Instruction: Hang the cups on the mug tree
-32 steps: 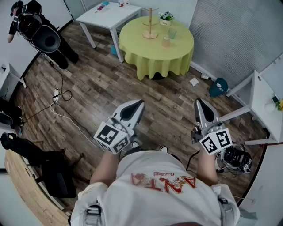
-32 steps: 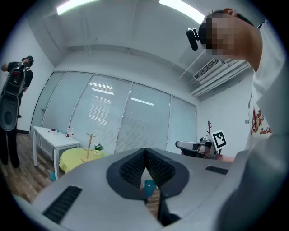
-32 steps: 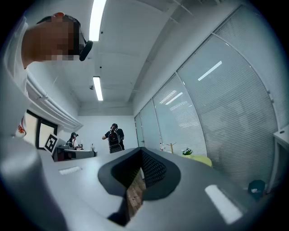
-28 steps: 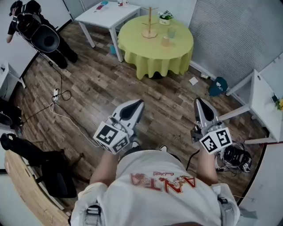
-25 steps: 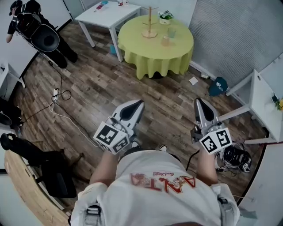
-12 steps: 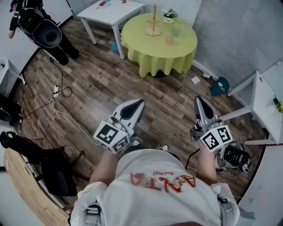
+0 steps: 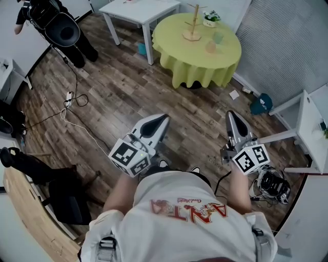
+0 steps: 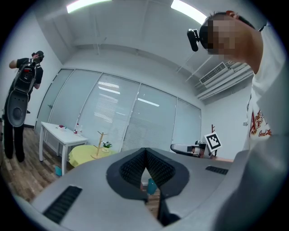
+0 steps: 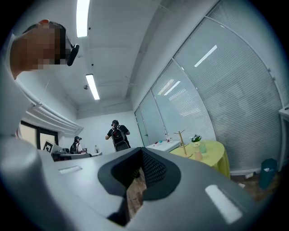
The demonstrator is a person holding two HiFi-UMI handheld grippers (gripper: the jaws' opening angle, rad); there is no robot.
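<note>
A wooden mug tree (image 7: 193, 23) stands bare on the far side of a round table with a yellow cloth (image 7: 197, 66). On the cloth to its right sit a pale green cup (image 7: 219, 37) and an orange cup (image 7: 210, 47). The tree (image 9: 181, 140) and the green cup (image 9: 202, 146) also show small in the right gripper view. My left gripper (image 7: 163, 118) and right gripper (image 7: 230, 114) are held at waist height over the wood floor, far from the table. Both are shut and hold nothing. In the left gripper view the tree (image 8: 100, 144) is distant.
A white table (image 7: 136, 7) stands left of the round one, and a small potted plant (image 7: 209, 18) sits by the tree. A person with a black pack (image 7: 56, 28) stands far left. Cables (image 7: 72, 102) trail on the floor. A teal bag (image 7: 261, 104) and another white table (image 7: 313, 130) are at the right.
The round table has slid rightwards in the head view and the floor has shifted with it. Both grippers keep the same pose, shut.
</note>
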